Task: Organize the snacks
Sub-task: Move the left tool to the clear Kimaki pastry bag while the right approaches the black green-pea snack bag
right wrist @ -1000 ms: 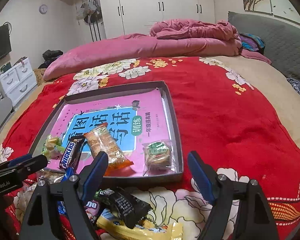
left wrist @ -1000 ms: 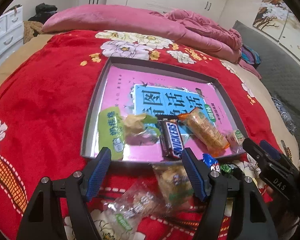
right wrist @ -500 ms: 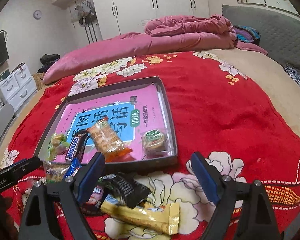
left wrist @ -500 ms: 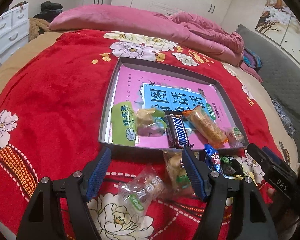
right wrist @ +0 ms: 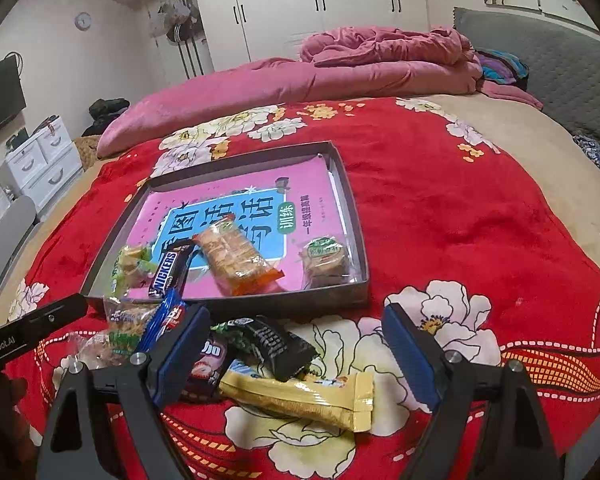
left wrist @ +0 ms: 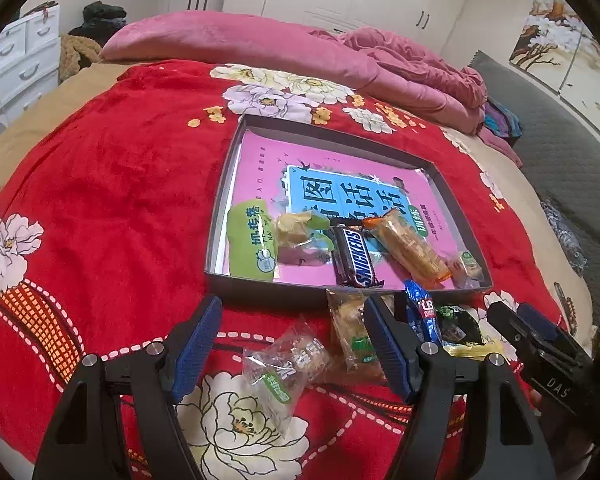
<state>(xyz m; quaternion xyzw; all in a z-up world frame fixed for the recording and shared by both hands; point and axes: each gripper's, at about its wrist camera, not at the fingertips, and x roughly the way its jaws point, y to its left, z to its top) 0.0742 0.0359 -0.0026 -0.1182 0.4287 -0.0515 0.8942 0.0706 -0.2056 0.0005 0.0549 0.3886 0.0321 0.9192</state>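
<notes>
Both grippers pulled back nearer over 1 s (tray (left wrist: pixel 260 286) now farther); left gripper (left wrist: pixel 292 344) and right gripper (right wrist: pixel 296 354) spread wide, empty, loose snacks ungrasped

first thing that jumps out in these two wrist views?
The shallow grey tray on the red floral blanket, lined with a pink and blue book cover and holding a Snickers bar and an orange-ended cracker pack along its near edge. Next, the loose wrappers in front of it, notably a yellow bar between the open right gripper fingers.
</notes>
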